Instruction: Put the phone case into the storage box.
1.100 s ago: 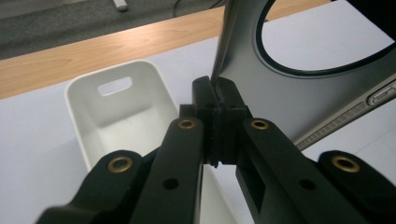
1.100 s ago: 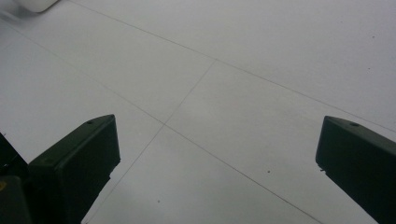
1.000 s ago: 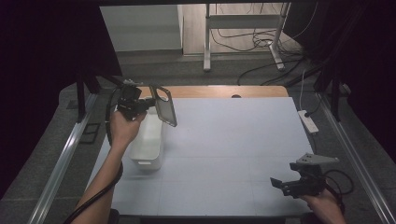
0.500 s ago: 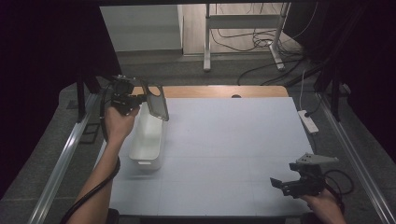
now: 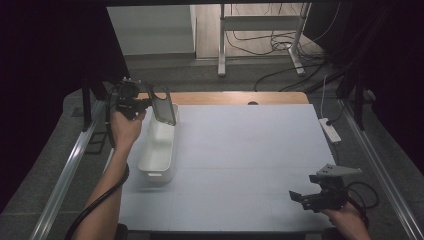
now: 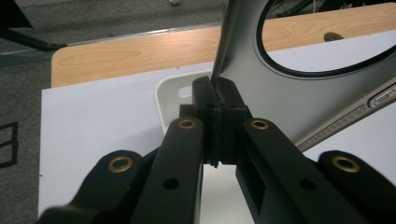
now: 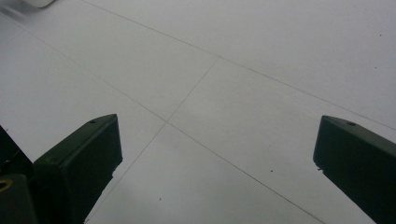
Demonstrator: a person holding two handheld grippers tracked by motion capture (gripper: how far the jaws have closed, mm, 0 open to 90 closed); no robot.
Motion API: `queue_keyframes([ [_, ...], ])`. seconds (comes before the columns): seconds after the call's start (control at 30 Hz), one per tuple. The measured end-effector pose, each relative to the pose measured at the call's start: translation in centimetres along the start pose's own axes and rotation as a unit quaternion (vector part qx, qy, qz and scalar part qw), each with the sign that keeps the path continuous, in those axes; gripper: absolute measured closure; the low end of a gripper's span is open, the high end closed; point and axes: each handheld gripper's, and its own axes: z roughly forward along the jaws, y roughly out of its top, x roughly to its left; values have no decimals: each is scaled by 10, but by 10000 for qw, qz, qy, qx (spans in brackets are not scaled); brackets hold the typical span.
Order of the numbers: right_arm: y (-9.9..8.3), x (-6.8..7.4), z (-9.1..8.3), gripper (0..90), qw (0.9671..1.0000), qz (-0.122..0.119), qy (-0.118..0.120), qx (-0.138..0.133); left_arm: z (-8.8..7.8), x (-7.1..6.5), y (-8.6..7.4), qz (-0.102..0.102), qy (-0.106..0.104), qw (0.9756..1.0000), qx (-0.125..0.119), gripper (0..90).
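Since a second ago the left gripper [image 5: 134, 104] has carried the phone case [image 5: 163, 104] toward the far end of the white bin [image 5: 159, 150]; right gripper [image 5: 320, 195] hasn't budged.

Case: grey, thin, big round cutout near its top, side buttons visible in the left gripper view [image 6: 322, 88]. Held upright-ish, tilted, above the bin's far end and not resting on anything as far as I can tell. Left jaws clenched on the case's edge, pads pinching the thin wall. Bin is long, white, looks empty, sits at the left side of the white table sheet [image 5: 250, 150], handle slot at its near end.

Right gripper low at the near right corner, jaws spread wide, nothing between them, just sheet under them in its own view [image 7: 215, 140].

Step, my guess: case lifted out of the bin and being moved off, or about to go back in — can't settle which. Next move needs a steady grip on that thin edge while clearing the bin rim; pinch is near one corner, so the case could swing or slip.
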Motion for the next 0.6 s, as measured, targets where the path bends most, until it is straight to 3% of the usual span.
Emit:
queue_keyframes([
  [0.6,0,0,1,19,10000,10,20,40,23,14,0,-261,234,9994,77,890],
])
